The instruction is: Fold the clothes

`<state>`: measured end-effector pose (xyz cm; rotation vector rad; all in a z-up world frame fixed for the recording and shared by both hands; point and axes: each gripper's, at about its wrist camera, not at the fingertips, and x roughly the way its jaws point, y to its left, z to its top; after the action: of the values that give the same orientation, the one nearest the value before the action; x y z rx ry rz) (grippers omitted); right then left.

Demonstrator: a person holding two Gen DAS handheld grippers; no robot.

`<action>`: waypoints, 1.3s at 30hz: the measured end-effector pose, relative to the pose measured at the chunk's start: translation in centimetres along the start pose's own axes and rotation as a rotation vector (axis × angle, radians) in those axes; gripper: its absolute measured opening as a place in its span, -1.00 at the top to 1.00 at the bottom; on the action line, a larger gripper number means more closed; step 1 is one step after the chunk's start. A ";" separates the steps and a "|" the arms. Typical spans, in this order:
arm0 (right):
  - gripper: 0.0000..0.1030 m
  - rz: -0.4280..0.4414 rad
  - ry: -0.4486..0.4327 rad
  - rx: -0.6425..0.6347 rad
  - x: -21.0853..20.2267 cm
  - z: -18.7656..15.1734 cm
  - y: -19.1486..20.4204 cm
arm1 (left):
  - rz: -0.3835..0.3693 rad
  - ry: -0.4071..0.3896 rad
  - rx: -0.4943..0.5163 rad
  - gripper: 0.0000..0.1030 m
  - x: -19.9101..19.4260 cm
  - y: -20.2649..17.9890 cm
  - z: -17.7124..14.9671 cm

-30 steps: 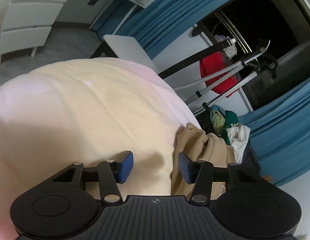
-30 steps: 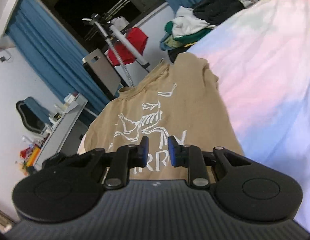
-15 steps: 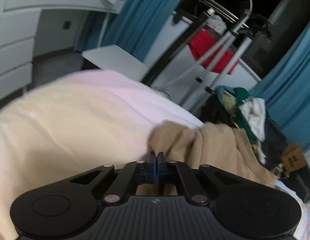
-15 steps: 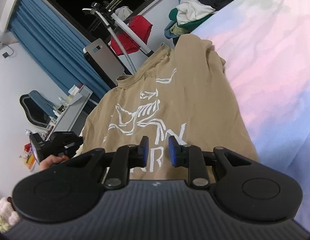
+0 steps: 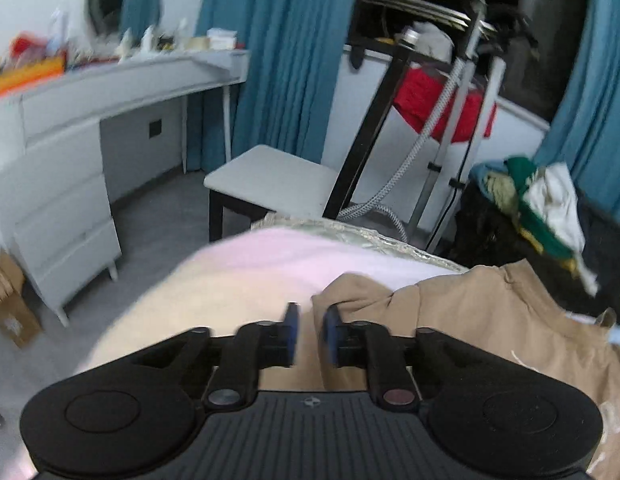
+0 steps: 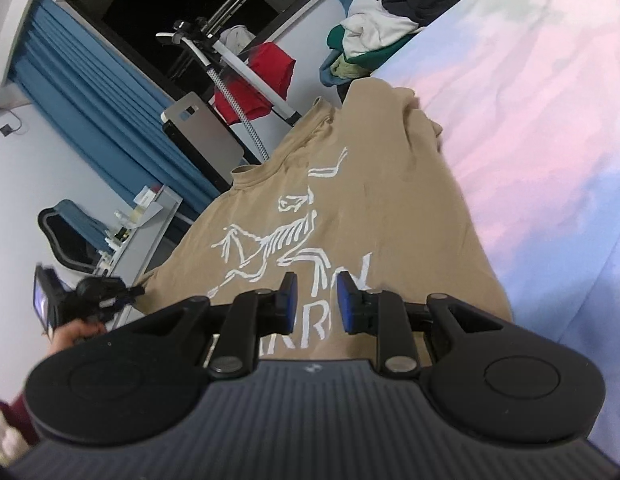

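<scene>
Tan T-shirt (image 6: 350, 200) lies print-up across the bed (image 6: 530, 120), and both the left gripper (image 5: 308, 334) and right gripper (image 6: 313, 304) hover above it, fingers slightly parted, empty, seemingly lining up grasps.

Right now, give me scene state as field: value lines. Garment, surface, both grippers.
garment: tan T-shirt, white print up, spread on bed, sleeves bunched
surface: pastel bedsheet
left gripper: open narrowly, empty, at the shirt's sleeve edge
right gripper: open, empty, over the shirt's lower print
background: clothes pile past the bed
</scene>
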<state>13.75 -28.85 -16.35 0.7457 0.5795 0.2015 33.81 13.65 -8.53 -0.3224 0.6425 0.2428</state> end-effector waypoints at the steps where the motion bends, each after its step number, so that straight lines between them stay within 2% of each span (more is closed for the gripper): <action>1: 0.51 0.000 0.000 -0.001 0.0 0.0 0.0 | -0.033 0.024 -0.043 0.32 0.2 1.0 -0.7; 4: 0.51 0.001 -0.001 -0.004 0.0 0.0 0.1 | -0.146 0.101 -0.192 0.00 1.6 3.7 -2.1; 7: 0.51 0.005 -0.001 -0.006 0.0 0.0 0.1 | -0.233 0.087 -0.339 -0.10 2.5 5.5 -2.5; 9: 0.51 0.008 -0.001 -0.007 0.0 0.1 0.1 | -0.237 0.062 -0.397 -0.12 3.3 5.8 -2.2; 11: 0.50 0.006 -0.006 -0.003 -0.1 0.2 0.0 | -0.226 0.033 -0.412 -0.02 3.9 5.2 -1.5; 12: 0.50 0.005 -0.008 -0.001 -0.1 0.2 0.0 | -0.217 0.015 -0.395 0.26 4.1 4.7 -1.1; 13: 0.51 0.004 -0.010 0.001 -0.1 0.3 -0.1 | -0.202 0.003 -0.359 0.77 4.2 3.9 -0.7; 14: 0.51 0.003 -0.012 0.002 -0.1 0.3 -0.1 | -0.186 -0.004 -0.312 0.94 4.2 2.9 -0.3; 16: 0.51 0.000 -0.017 0.006 -0.2 0.4 -0.2 | -0.143 -0.060 -0.161 0.92 3.3 0.0 0.3; 17: 0.51 0.000 -0.019 0.009 -0.2 0.5 -0.3 | -0.136 -0.103 -0.053 0.93 2.3 -2.0 0.1; 19: 0.51 -0.003 -0.027 0.016 -0.4 0.7 -0.5 | -0.137 -0.197 0.197 0.93 0.1 -6.3 -0.7; 21: 0.51 -0.008 -0.036 0.020 -0.6 0.9 -0.6 | -0.184 -0.245 0.424 0.93 -2.3 -10.4 -2.9; 24: 0.51 -0.014 -0.041 0.027 -0.8 1.1 -1.0 | -0.297 -0.198 0.684 0.91 -4.1 -15.0 -7.2; 26: 0.50 -0.019 -0.044 0.031 -0.9 1.2 -1.2 | -0.321 -0.160 0.776 0.85 -4.3 -16.6 -9.8; 29: 0.50 -0.022 -0.045 0.036 -1.0 1.3 -1.4 | -0.344 -0.064 0.789 0.58 -3.4 -17.3 -12.3; 31: 0.51 -0.022 -0.046 0.039 -1.1 1.4 -1.5 | -0.337 -0.023 0.787 -0.18 -2.9 -17.0 -13.3; 33: 0.51 -0.019 -0.048 0.043 -1.3 1.4 -1.7 | -0.359 -0.027 0.761 -0.38 -3.4 -16.0 -13.5; 36: 0.51 -0.018 -0.050 0.053 -1.4 1.4 -1.8 | -0.403 -0.049 0.713 -0.44 -4.3 -14.2 -13.7; 39: 0.51 -0.012 -0.046 0.060 -1.3 1.4 -1.9 | -0.436 -0.055 0.573 -0.44 -4.6 -12.5 -11.9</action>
<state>13.47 -31.53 -16.28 0.8026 0.5480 0.1557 27.76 -2.75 -11.91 0.1006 0.5462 -0.3476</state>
